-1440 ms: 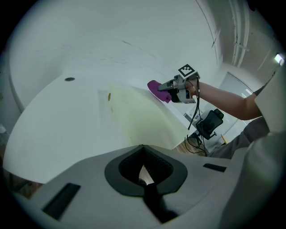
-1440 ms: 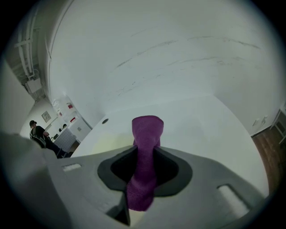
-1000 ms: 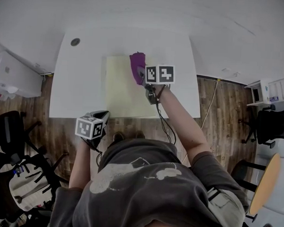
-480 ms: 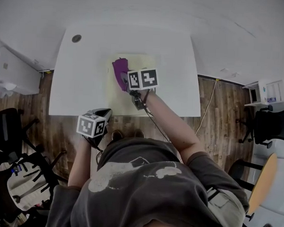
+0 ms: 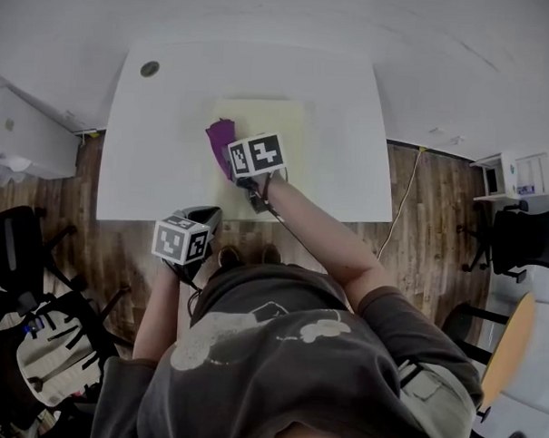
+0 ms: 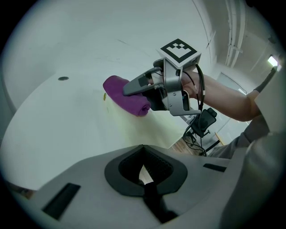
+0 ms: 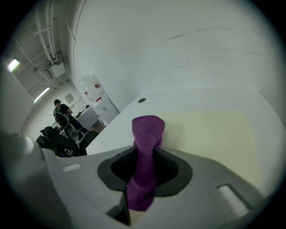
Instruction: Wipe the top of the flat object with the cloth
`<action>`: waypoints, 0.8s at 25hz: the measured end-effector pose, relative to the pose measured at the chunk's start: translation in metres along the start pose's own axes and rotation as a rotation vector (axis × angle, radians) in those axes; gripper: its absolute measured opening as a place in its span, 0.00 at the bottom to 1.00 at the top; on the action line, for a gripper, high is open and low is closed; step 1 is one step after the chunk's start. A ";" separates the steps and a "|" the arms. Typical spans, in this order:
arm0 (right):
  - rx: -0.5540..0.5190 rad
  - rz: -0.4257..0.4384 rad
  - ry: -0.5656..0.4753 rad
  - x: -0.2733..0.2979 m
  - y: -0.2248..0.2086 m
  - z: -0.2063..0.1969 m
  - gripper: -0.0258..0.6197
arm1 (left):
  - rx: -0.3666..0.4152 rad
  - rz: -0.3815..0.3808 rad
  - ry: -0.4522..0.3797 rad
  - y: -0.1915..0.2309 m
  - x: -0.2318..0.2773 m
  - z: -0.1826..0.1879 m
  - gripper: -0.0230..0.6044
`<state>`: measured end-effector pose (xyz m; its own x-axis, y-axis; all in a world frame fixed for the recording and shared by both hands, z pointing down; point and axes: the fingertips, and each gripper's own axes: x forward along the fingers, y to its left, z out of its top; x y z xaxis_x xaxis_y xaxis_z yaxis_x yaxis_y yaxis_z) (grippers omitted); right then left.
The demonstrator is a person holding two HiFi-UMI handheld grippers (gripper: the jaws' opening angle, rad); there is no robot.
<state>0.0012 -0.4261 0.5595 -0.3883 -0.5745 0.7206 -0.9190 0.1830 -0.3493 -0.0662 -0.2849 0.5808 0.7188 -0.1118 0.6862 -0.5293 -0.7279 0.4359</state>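
One cloth (image 7: 145, 134) inside right tool (image 7: 144, 174)

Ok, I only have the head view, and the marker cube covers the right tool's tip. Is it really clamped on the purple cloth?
Observer: Yes, the right gripper view shows the right tool shut on the purple cloth, with a folded end sticking out past the jaws.
Operator: And the left tool, anything in it?
Observer: No, the left tool is shut on nothing.
Operator: Is the cloth down on the sheet?
Observer: The left gripper view shows it resting on the yellow sheet, no gap visible.
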 end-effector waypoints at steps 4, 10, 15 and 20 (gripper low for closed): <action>-0.031 -0.026 0.002 0.006 0.003 -0.002 0.18 | 0.001 -0.014 0.007 0.002 -0.001 -0.003 0.03; -0.030 -0.040 -0.013 0.005 -0.004 0.000 0.18 | -0.025 -0.031 0.001 0.004 -0.001 -0.003 0.03; -0.013 -0.071 -0.022 -0.007 -0.026 -0.003 0.18 | -0.026 -0.026 0.001 0.002 0.000 -0.002 0.03; 0.011 -0.104 -0.033 -0.023 -0.054 -0.008 0.18 | -0.021 -0.011 0.004 0.001 0.000 -0.001 0.03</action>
<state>0.0593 -0.4161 0.5663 -0.2882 -0.6158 0.7333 -0.9533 0.1128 -0.2800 -0.0670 -0.2847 0.5821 0.7230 -0.1008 0.6835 -0.5306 -0.7146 0.4559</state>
